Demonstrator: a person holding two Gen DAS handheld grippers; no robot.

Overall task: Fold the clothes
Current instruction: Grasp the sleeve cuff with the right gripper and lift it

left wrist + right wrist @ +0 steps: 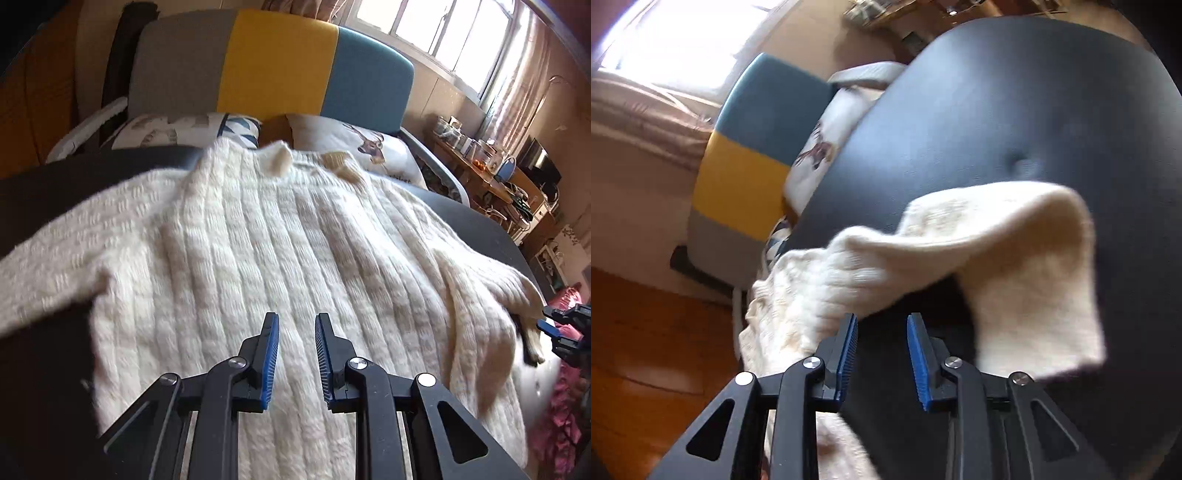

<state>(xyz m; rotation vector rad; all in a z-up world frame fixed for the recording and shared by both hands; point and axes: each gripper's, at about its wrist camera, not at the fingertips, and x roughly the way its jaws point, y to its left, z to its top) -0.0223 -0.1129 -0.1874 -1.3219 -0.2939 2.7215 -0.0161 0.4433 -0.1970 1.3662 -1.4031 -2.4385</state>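
Note:
A cream ribbed knit sweater (280,240) lies spread flat on a dark round table (48,199), collar toward the far side, sleeves out to both sides. My left gripper (295,325) is open and empty, hovering over the sweater's lower body. My right gripper (557,325) shows at the far right edge, beside the right sleeve's cuff. In the right wrist view my right gripper (882,325) is open and empty, just in front of the sleeve (997,254), which arches up off the table (1015,110).
A grey, yellow and blue headboard (273,62) and printed pillows (354,144) lie beyond the table. A cluttered desk (491,173) stands at the right under a window. Pink fabric (565,417) lies at the lower right. Wooden floor (646,332) is beside the table.

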